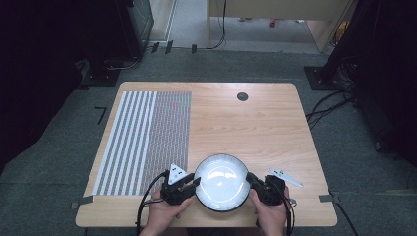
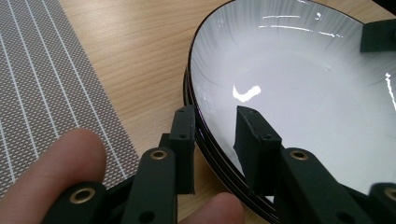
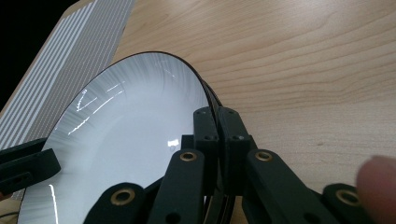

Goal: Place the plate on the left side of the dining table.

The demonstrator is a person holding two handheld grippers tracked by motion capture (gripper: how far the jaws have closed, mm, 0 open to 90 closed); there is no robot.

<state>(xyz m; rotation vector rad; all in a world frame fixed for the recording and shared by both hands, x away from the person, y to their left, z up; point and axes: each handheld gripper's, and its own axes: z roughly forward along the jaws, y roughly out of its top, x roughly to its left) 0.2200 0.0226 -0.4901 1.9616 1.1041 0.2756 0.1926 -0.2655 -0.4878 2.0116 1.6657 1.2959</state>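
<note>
A white plate [image 1: 221,181] with a dark rim sits on the wooden table near its front edge, between my two grippers. My left gripper [image 1: 193,184] is at the plate's left rim. In the left gripper view its jaws [image 2: 215,119] straddle the rim of the plate [image 2: 299,93], one outside and one inside. A gap shows on the inner side, so it is open. My right gripper [image 1: 253,181] is at the right rim. In the right gripper view its jaws [image 3: 217,114] are pressed together on the edge of the plate [image 3: 126,126].
A grey striped placemat [image 1: 142,140] covers the table's left part, close beside the left gripper. A dark round grommet [image 1: 242,96] sits near the far edge. Bare wood [image 1: 255,128] stretches beyond the plate. Cables and dark stands lie on the floor around the table.
</note>
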